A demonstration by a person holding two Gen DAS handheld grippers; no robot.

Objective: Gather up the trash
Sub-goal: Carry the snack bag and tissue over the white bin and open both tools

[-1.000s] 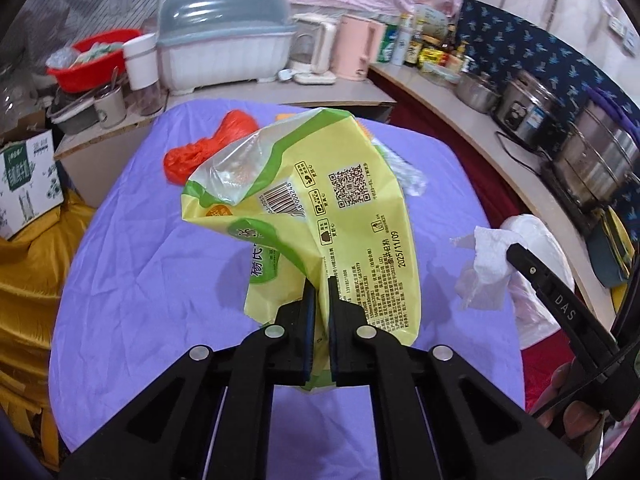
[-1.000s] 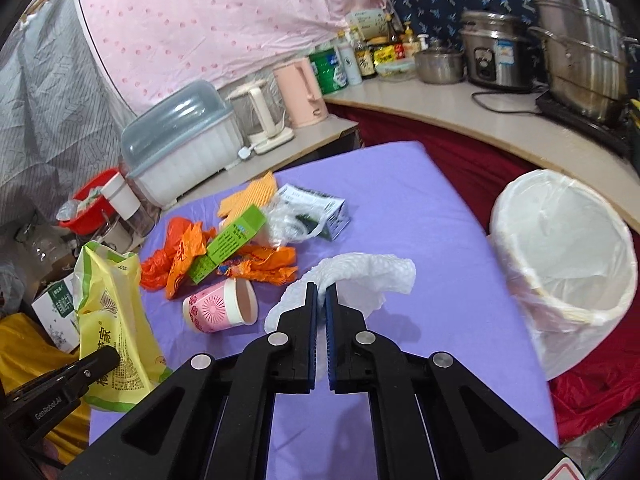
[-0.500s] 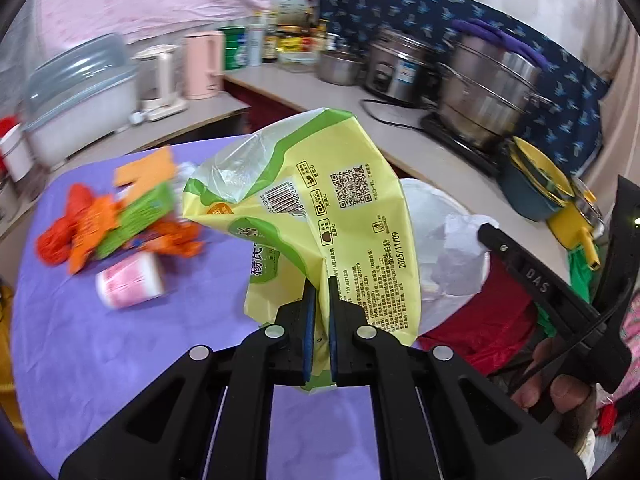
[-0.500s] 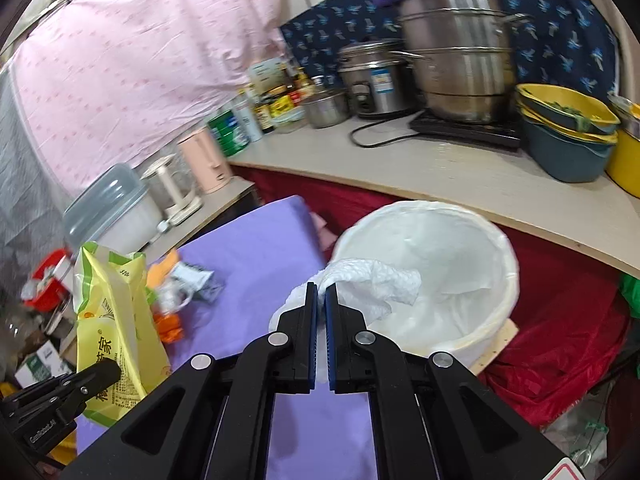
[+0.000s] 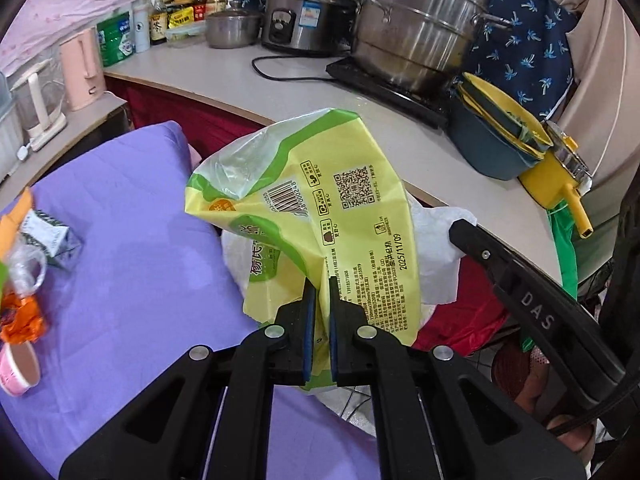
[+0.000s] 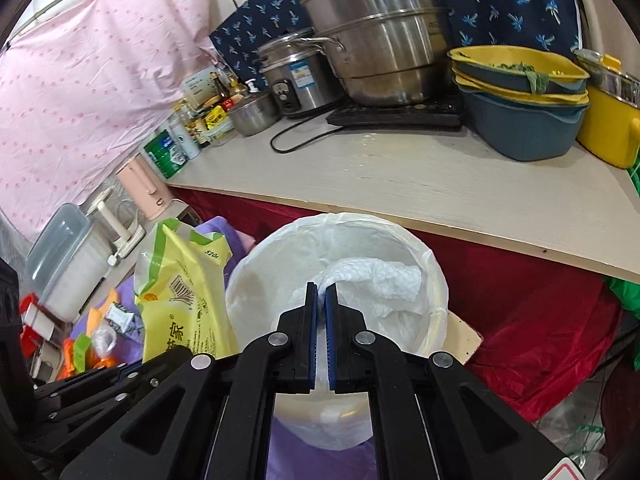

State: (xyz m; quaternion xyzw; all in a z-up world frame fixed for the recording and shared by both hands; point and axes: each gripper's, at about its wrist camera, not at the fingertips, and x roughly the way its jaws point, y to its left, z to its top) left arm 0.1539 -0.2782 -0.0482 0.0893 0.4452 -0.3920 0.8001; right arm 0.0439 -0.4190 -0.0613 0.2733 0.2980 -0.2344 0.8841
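My left gripper (image 5: 318,286) is shut on a yellow-green snack bag (image 5: 320,216) and holds it up at the right edge of the purple table (image 5: 132,264), in front of the white-lined trash bin (image 5: 236,256). The bag also shows in the right wrist view (image 6: 184,300). My right gripper (image 6: 321,294) is shut on a crumpled white paper towel (image 6: 376,284) and holds it over the open mouth of the bin (image 6: 400,240). In the left wrist view the towel (image 5: 436,256) hangs from the right gripper's finger (image 5: 520,280).
More trash lies on the table's left: a pink paper cup (image 5: 18,364), orange wrappers (image 5: 20,316), a small green-white packet (image 5: 48,234). A counter (image 6: 420,176) behind the bin carries a steamer pot (image 6: 380,32), rice cooker (image 6: 296,76) and stacked basins (image 6: 520,100). Red cloth (image 6: 540,320) hangs below it.
Both grippers have swung right, away from the trash pile and toward the bin. The paper towel is now over the bin's mouth and the snack bag is at its edge.
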